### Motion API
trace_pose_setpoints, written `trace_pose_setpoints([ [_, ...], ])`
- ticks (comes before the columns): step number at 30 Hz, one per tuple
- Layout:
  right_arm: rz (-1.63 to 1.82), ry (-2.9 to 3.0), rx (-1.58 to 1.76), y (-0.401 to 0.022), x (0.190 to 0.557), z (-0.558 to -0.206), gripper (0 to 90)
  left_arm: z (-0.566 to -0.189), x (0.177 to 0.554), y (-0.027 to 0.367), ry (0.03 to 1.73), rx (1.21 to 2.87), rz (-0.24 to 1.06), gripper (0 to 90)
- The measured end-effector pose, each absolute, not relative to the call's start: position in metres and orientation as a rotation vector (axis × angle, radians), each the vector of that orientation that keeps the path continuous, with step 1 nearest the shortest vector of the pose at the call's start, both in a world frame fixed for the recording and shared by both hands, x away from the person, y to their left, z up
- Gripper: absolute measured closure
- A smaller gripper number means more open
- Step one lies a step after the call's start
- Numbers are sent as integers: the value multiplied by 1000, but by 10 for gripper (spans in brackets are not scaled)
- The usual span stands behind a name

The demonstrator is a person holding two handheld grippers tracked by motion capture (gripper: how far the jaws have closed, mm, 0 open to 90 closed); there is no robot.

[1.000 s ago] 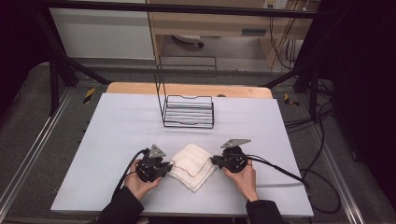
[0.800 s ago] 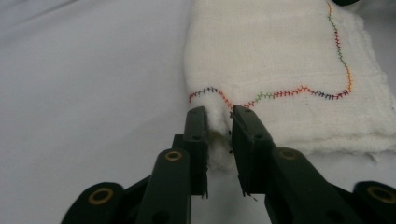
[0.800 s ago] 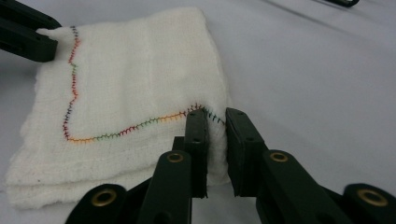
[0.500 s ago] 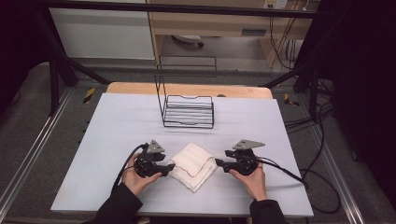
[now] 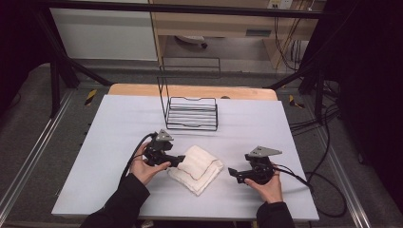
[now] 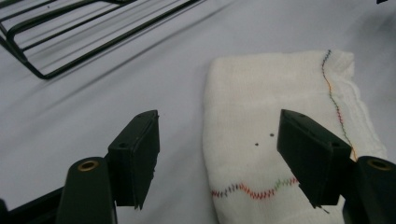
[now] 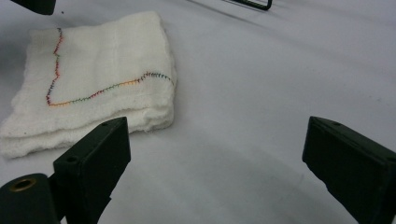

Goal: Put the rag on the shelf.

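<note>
A folded white cloth (image 5: 196, 168) with coloured stitching lies flat on the grey table top (image 5: 119, 123) near its front. My left gripper (image 5: 177, 160) sits at the cloth's left edge. Its jaws have just been opening and stand open (image 6: 219, 140). The cloth (image 6: 271, 93) lies on the table between and beyond them, and no pad presses on it. My right gripper (image 5: 232, 172) is a short way right of the cloth. Its jaws have also just been opening and stand wide open (image 7: 219, 154) over bare table. The cloth (image 7: 102, 70) lies ahead to their left.
A black wire rack (image 5: 192, 113) stands behind the cloth toward the table's back, and its base (image 6: 70, 28) is in the left gripper view. Cables trail from both grippers. The table's wooden back edge (image 5: 190, 90) lies beyond the rack.
Both grippers held the cloth's edges a second ago. Both have opened and let it go. The right gripper has drawn away to the right; the left has shifted slightly.
</note>
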State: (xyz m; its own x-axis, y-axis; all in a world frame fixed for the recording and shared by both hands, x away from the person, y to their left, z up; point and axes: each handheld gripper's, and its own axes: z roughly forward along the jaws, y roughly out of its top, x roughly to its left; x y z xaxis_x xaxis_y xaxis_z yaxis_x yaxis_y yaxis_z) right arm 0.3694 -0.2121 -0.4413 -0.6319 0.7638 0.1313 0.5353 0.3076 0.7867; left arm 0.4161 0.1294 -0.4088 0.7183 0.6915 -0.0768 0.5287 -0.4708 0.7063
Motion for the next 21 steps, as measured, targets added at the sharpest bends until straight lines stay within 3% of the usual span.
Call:
trace_pose_setpoints([
  [12, 1248, 2306, 1205, -214, 363, -441, 53, -420, 442, 97, 955, 2184, 225, 334],
  [16, 1246, 2305, 1209, -214, 363, -441, 51, -424, 449, 93, 946, 2182, 260, 358],
  [21, 1252, 2306, 1213, -213, 364, -442, 46, -431, 453, 89, 932, 2187, 252, 472],
])
